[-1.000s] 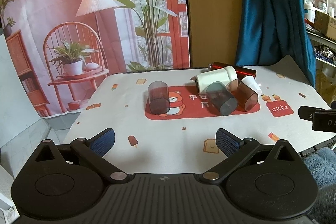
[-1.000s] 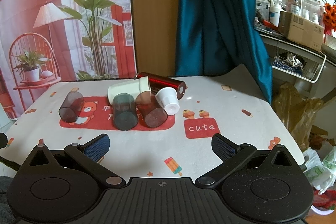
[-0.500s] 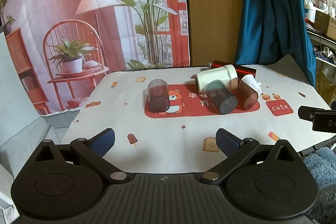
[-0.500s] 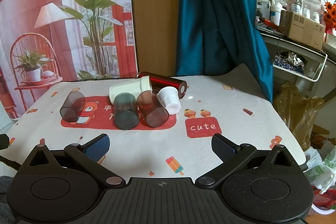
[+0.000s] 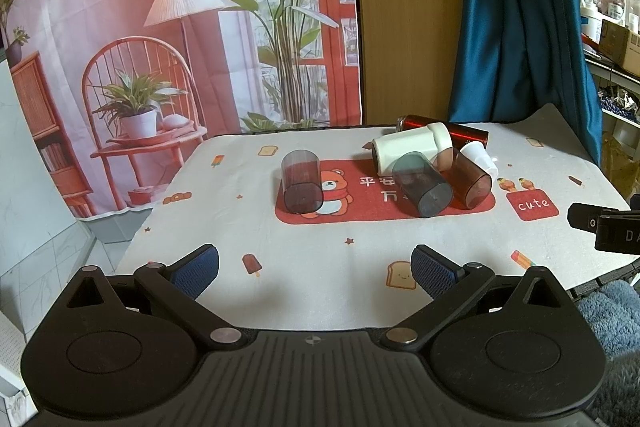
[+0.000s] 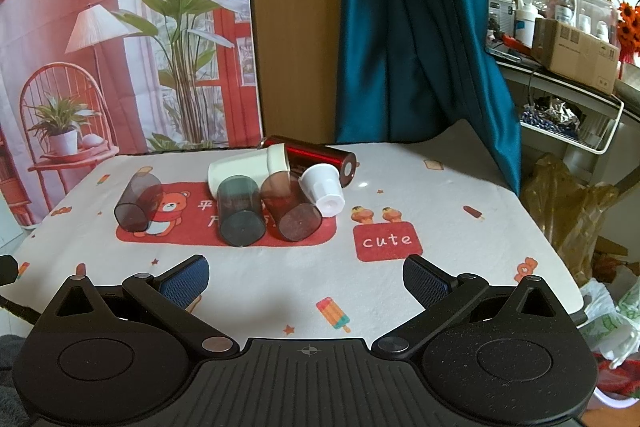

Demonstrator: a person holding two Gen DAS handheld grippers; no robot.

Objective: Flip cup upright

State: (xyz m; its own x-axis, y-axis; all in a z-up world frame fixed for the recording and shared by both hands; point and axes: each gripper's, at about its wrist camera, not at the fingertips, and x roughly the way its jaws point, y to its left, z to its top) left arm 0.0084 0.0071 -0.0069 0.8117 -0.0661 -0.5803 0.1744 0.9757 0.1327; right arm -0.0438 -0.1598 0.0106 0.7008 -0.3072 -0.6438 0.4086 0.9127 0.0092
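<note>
Several cups lie on their sides on the patterned tablecloth (image 5: 320, 247). A dark purple translucent cup (image 5: 301, 183) lies alone on the left, also in the right wrist view (image 6: 138, 203). A grey cup (image 5: 422, 183) (image 6: 239, 211), a brown cup (image 5: 468, 179) (image 6: 290, 211), a cream cup (image 5: 408, 147) (image 6: 244, 169), a small white cup (image 6: 324, 189) and a red metallic bottle (image 6: 320, 157) lie bunched together. My left gripper (image 5: 314, 269) and right gripper (image 6: 306, 281) are open and empty, near the table's front edge.
A blue curtain (image 6: 416, 27) and a wooden panel (image 6: 296, 27) stand behind the table. A printed backdrop (image 5: 160, 27) hangs at the left. A shelf with boxes and bottles (image 6: 568, 47) is at the right. The table's right edge drops to bags (image 6: 568, 195).
Both views have shifted very slightly; the cups have not moved and both grippers stay open.
</note>
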